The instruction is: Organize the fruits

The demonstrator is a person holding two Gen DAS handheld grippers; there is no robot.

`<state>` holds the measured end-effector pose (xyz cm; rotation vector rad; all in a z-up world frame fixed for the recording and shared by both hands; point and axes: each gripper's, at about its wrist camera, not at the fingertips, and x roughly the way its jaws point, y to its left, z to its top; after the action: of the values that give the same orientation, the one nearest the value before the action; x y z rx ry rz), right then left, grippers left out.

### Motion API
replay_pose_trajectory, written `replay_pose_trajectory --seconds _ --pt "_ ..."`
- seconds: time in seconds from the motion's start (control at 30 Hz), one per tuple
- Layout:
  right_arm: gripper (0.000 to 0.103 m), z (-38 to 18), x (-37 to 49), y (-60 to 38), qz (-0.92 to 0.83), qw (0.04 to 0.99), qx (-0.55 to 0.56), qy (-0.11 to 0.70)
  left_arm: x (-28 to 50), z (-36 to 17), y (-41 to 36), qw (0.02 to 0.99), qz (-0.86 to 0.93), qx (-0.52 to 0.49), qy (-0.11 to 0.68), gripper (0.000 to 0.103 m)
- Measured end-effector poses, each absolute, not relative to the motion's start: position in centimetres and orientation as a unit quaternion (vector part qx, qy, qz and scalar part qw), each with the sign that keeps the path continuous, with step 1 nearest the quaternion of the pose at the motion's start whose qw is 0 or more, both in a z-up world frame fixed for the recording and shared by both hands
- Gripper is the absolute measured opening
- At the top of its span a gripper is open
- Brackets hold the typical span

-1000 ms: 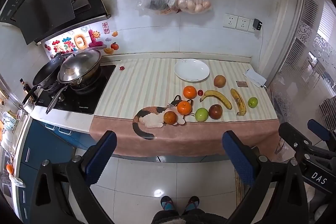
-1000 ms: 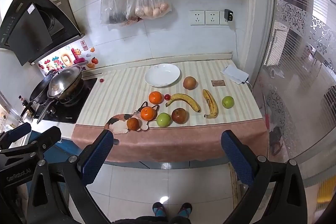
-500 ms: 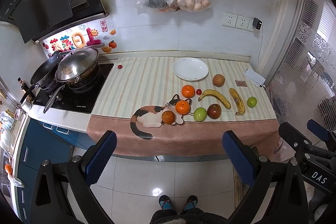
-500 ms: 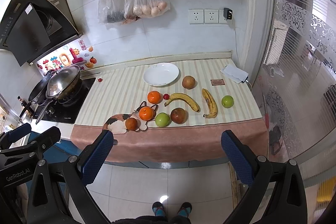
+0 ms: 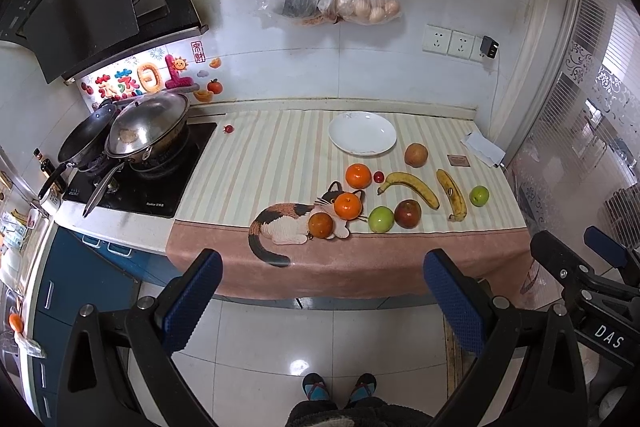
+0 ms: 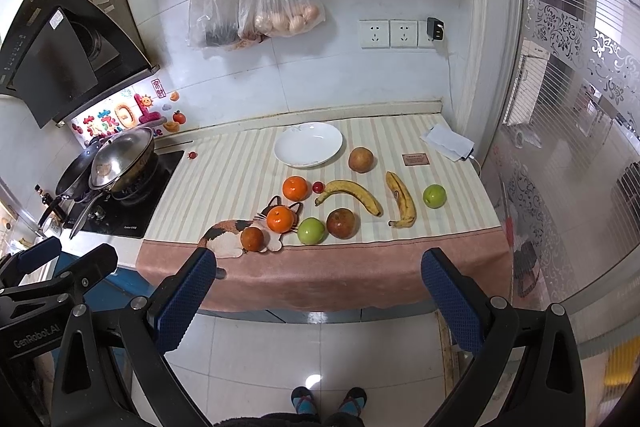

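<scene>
Both the left gripper (image 5: 320,301) and right gripper (image 6: 316,297) were held short of the worktop (image 6: 320,267), jaws apart and empty, presumably readied for the scattered fruits (image 6: 344,223) near the plate (image 6: 308,145).

Three round oranges (image 5: 357,175) (image 5: 348,206) (image 5: 321,225), two green apples (image 5: 381,219) (image 5: 479,195), a dark red apple (image 5: 407,213), a brown round pear (image 5: 416,155), two curved spotted yellow bananas (image 5: 412,186) (image 5: 452,193) and a small red cherry tomato (image 5: 378,177) are spread loosely, none stacked, in front of an empty white round plate (image 5: 363,133) on the cloth-covered desk (image 5: 280,155).
</scene>
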<state>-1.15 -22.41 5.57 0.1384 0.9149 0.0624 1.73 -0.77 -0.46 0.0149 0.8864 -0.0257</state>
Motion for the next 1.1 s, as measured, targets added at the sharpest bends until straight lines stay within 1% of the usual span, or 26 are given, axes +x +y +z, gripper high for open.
replay_pose_trajectory --seconds 1.1 --pt "0.103 6.62 -2.1 -21.99 0.028 0.897 0.065 0.437 1.84 0.03 -0.74 0.904 -0.015 0.006 0.426 0.103"
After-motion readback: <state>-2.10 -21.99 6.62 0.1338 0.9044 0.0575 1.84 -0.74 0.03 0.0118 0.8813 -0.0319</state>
